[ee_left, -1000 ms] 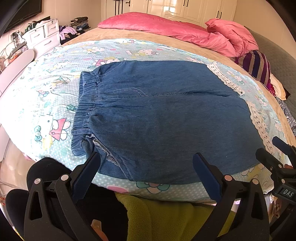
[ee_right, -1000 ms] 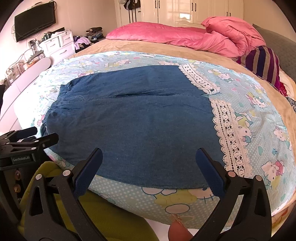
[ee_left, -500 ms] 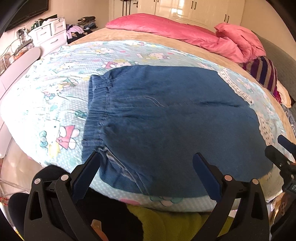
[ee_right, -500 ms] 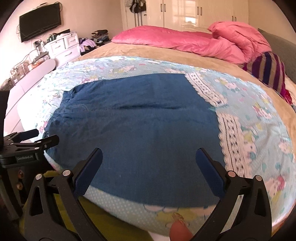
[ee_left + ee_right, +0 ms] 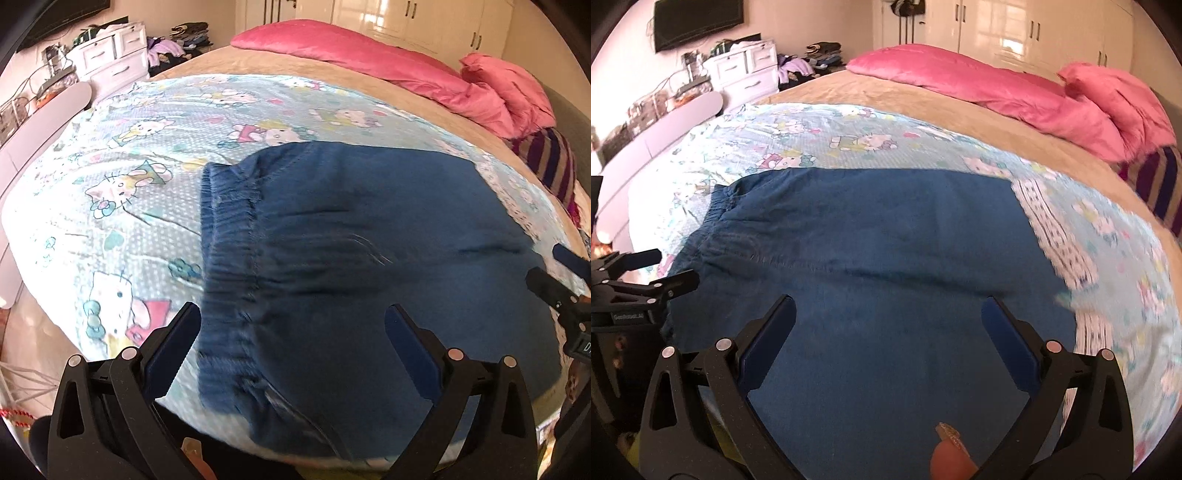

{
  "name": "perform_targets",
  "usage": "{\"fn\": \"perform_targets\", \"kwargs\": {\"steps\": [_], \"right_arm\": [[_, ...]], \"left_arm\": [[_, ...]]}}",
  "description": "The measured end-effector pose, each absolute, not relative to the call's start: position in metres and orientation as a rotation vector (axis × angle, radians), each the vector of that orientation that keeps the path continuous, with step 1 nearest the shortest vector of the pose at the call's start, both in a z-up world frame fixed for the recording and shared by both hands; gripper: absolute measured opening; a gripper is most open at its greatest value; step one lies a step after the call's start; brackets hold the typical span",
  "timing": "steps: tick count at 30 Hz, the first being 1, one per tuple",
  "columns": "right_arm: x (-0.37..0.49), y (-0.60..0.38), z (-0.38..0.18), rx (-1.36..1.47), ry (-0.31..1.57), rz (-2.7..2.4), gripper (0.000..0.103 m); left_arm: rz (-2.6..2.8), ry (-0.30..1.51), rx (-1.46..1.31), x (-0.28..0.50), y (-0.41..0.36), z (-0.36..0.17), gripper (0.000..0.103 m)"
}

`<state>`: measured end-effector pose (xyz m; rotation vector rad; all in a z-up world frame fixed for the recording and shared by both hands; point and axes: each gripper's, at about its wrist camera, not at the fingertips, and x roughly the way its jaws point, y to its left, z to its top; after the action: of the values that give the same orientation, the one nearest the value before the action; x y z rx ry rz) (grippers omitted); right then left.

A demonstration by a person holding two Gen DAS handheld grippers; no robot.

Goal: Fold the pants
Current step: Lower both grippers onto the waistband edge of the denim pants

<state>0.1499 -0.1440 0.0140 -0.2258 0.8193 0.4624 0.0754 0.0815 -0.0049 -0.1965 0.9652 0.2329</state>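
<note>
Blue denim pants (image 5: 369, 258) lie flat on a light blue cartoon-print sheet (image 5: 147, 155) on the bed, elastic waistband (image 5: 225, 258) to the left, white lace hem (image 5: 1056, 229) to the right. My left gripper (image 5: 291, 328) is open and empty, hovering over the near waistband corner. My right gripper (image 5: 888, 325) is open and empty, over the near middle of the pants (image 5: 886, 258). The right gripper also shows at the right edge of the left wrist view (image 5: 565, 280), and the left gripper at the left edge of the right wrist view (image 5: 642, 273).
Pink duvet (image 5: 1015, 88) and a striped cushion (image 5: 1160, 184) lie at the bed's far right. White drawers (image 5: 746, 70) and clutter stand far left, a wardrobe (image 5: 1034, 29) behind. A tan blanket (image 5: 886, 96) covers the far bed. A fingertip (image 5: 949, 461) shows at the bottom.
Both grippers have moved forward over the bed, closer to the pants. The left now hangs over the waistband corner, the right over the near edge. Both stayed open.
</note>
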Motion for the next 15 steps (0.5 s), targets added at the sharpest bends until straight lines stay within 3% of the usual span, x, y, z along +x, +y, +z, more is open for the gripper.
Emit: {"fn": "perform_targets", "kwargs": {"steps": [15], "right_arm": [[0.234, -0.076, -0.011, -0.380, 0.861, 0.561, 0.095]], "left_arm": [[0.313, 1.001, -0.216, 0.149, 0.154, -0.014, 0.099]]}}
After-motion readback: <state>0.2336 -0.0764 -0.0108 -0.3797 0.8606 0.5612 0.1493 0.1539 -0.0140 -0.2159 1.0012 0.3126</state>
